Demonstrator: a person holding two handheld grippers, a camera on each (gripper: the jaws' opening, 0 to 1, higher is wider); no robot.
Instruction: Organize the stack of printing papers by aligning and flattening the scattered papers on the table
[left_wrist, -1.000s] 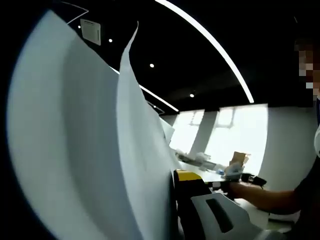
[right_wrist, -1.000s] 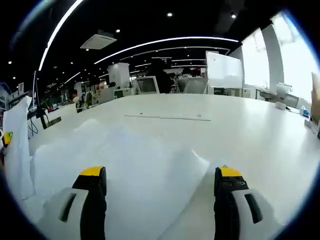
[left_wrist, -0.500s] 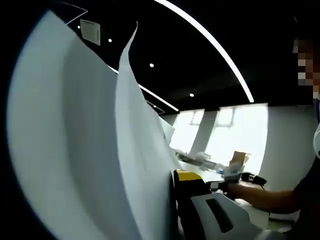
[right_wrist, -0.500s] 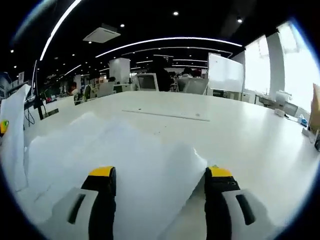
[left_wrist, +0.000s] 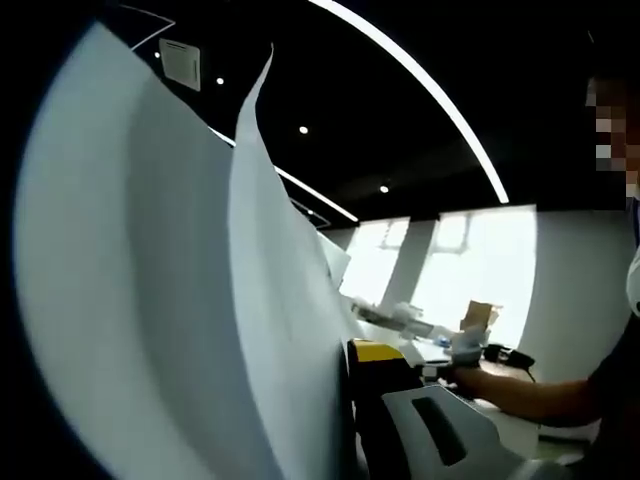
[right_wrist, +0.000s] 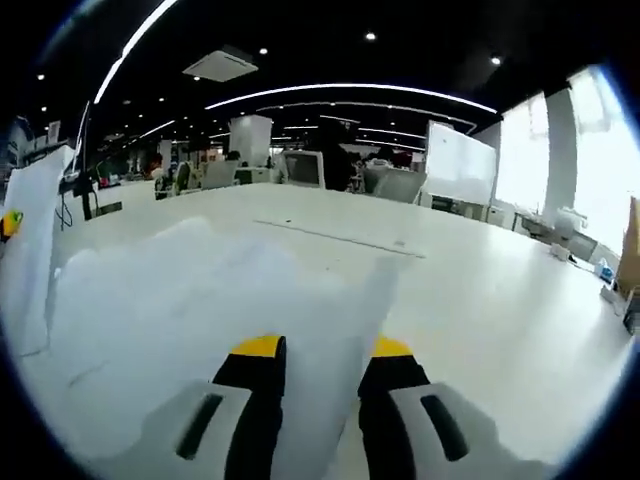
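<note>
My right gripper (right_wrist: 322, 370) pinches the paper stack's (right_wrist: 200, 300) edge at the frame's bottom to straighten it; my left gripper (left_wrist: 385, 400) I cannot tell.

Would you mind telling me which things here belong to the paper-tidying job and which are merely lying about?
Job:
- scattered papers on the white table
- raised sheets at the left gripper
- right gripper

Lying about:
- cardboard box
- whiteboard
- monitor

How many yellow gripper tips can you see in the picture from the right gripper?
3: two on the right gripper, left tip and right tip, pinching the papers; one on the left gripper at the left edge.
</note>
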